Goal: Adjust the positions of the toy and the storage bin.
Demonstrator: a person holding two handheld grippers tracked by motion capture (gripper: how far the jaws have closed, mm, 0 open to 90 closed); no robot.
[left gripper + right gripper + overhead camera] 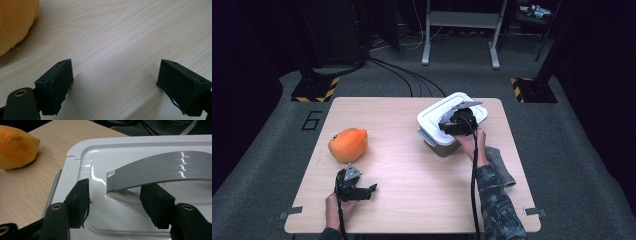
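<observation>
At frame centre, right gripper (pixel 113 202) half open around the lid's grey handle (pixel 160 171); centre pads before squeezing; left gripper (pixel 113 85) wide open, empty.

Left hand-held gripper (pixel 371 189): matte black body, grey three-cornered plate on top, black cable trailing back past the wrist. In its own view, two blocky black jaws with thin, slightly frayed pads (pixel 61 86); a brass-rimmed screw hole on the left mount.

Right hand-held gripper (pixel 121 203): same black build, grey plate, long black cable; brass-ringed holes on both jaw mounts.

Right forearm: sleeve (pixel 499 202) in dark grey camouflage pattern.
</observation>
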